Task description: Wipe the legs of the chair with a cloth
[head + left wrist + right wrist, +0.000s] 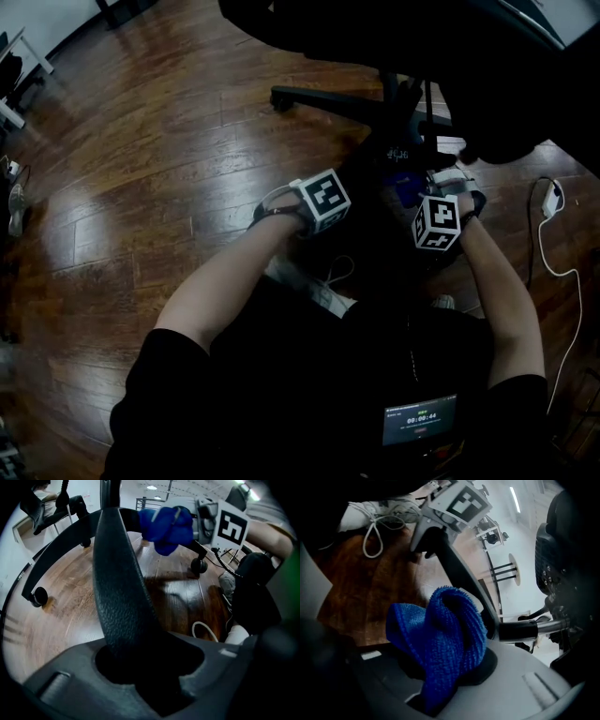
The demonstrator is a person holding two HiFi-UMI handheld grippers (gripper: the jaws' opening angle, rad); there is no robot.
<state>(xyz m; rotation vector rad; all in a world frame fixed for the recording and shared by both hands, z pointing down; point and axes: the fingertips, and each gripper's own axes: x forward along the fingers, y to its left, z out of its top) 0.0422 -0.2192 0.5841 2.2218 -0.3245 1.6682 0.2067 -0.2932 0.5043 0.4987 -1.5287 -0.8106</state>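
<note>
- Two claws busy: left claw [145, 667] about half closed, clamped on a black chair leg [119, 588], steadying the base.
- Right claw [440, 686] pinched tight on the bunched blue cloth [440, 634]. Cloth sits up near where the legs meet, probably touching a leg; contact is hard to confirm in the dark.
- Step: wiping a leg. Hold the left grip firm so the casters [198, 566] don't roll, press the cloth flat, one long stroke out to the caster, then the underside.
</note>
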